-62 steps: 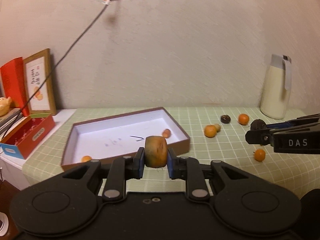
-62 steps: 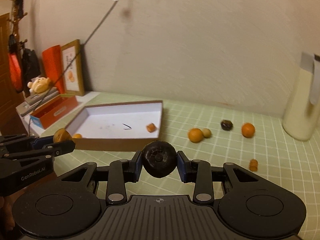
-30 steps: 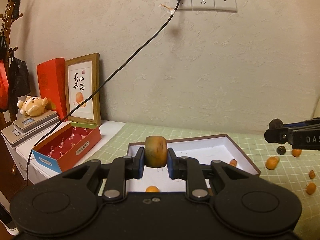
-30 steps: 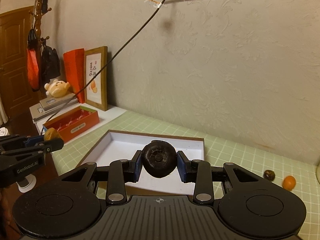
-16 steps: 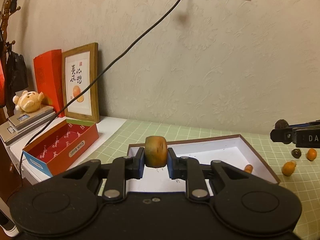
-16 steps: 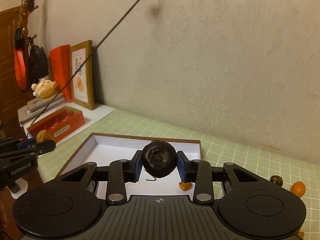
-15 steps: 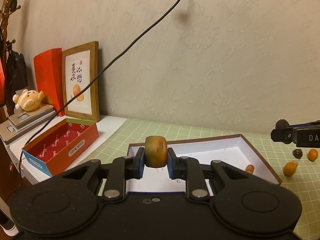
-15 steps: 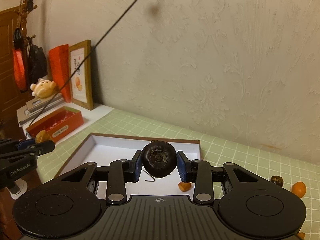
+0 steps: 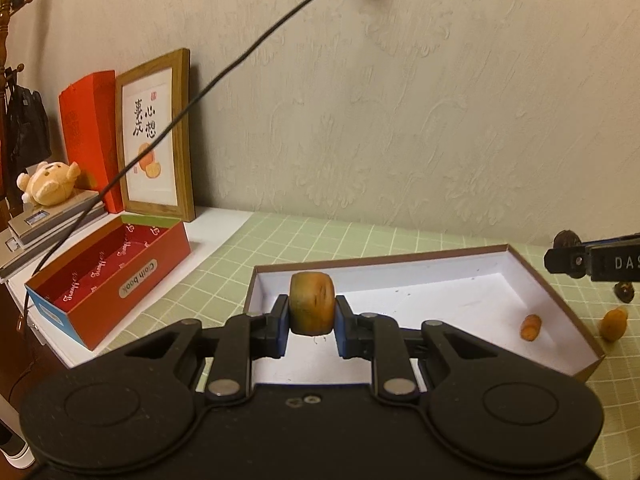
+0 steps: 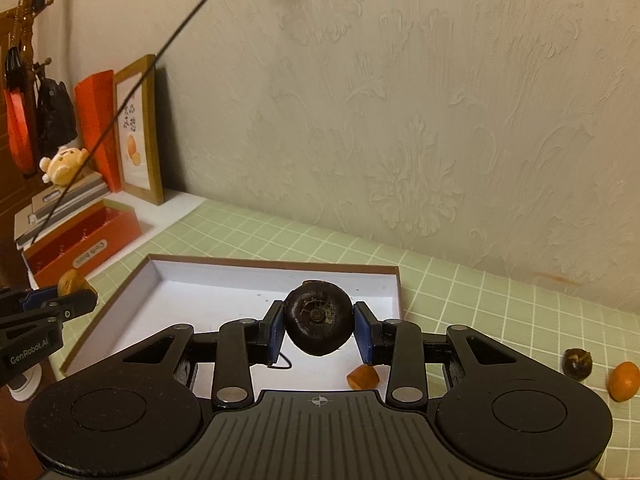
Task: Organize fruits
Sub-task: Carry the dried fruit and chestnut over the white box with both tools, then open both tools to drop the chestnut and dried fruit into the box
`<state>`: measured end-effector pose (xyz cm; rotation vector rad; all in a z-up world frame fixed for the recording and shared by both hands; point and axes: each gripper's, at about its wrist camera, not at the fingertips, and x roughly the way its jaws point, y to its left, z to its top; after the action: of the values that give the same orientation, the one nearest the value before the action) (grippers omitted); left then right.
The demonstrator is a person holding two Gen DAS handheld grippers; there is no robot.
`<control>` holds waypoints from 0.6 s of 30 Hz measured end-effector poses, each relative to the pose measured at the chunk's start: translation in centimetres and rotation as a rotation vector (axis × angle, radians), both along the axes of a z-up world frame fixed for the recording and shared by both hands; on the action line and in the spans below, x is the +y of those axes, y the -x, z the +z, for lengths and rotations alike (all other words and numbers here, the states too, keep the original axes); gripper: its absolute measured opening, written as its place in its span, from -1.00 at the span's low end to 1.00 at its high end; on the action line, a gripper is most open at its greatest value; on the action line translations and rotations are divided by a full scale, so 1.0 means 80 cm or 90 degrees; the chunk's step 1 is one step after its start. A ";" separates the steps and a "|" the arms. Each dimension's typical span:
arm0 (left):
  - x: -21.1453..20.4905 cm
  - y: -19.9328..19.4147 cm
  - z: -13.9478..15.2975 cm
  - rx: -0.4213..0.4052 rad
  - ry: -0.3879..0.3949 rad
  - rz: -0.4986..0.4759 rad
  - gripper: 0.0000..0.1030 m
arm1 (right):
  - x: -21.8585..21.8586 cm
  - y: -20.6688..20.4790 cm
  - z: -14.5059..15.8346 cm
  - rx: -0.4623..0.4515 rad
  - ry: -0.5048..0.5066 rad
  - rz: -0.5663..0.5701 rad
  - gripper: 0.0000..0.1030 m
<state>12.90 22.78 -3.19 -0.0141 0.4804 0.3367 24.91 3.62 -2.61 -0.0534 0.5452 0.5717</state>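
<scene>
My left gripper point(image 9: 312, 322) pinches a brownish-orange fruit point(image 9: 312, 303) while my right gripper point(image 10: 319, 334) clamps a dark, shrivelled round fruit point(image 10: 318, 323), both held above the tabletop. The white-lined box point(image 10: 200, 276) lies just ahead of and below both grippers, its long side running crosswise. Judging by this, each need only move forward and down to drop its load inside.

Embossed cream wallpaper point(image 9: 420, 100) glowing under warm dim light, black cable point(image 9: 224, 72) slanting across it — green checked tablecloth point(image 10: 500, 300) below, wooden coat stand point(image 10: 28, 8) far left
</scene>
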 end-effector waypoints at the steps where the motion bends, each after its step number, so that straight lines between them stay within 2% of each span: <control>1: 0.001 -0.003 -0.002 0.002 0.000 0.000 -0.76 | 0.001 -0.004 -0.002 0.001 0.001 0.000 -0.29; 14: 0.013 -0.038 -0.022 0.030 -0.009 0.001 -0.75 | 0.018 -0.043 -0.032 0.025 0.010 -0.004 -0.29; 15: 0.013 -0.041 -0.024 0.034 -0.008 0.000 -0.67 | 0.019 -0.045 -0.034 0.026 0.009 -0.004 -0.28; 16: 0.013 -0.045 -0.027 0.040 -0.011 -0.001 -0.49 | 0.020 -0.047 -0.036 0.022 0.007 -0.005 -0.23; 17: 0.012 -0.046 -0.028 0.042 -0.021 0.007 0.22 | 0.021 -0.048 -0.038 0.011 0.010 -0.011 0.05; 18: 0.009 -0.044 -0.028 0.027 -0.040 0.029 0.86 | 0.023 -0.051 -0.039 0.006 0.021 -0.025 1.00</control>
<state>16.42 23.51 -5.46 0.0427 0.5120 0.3966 28.99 5.46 -5.72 -0.0711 0.5635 0.5251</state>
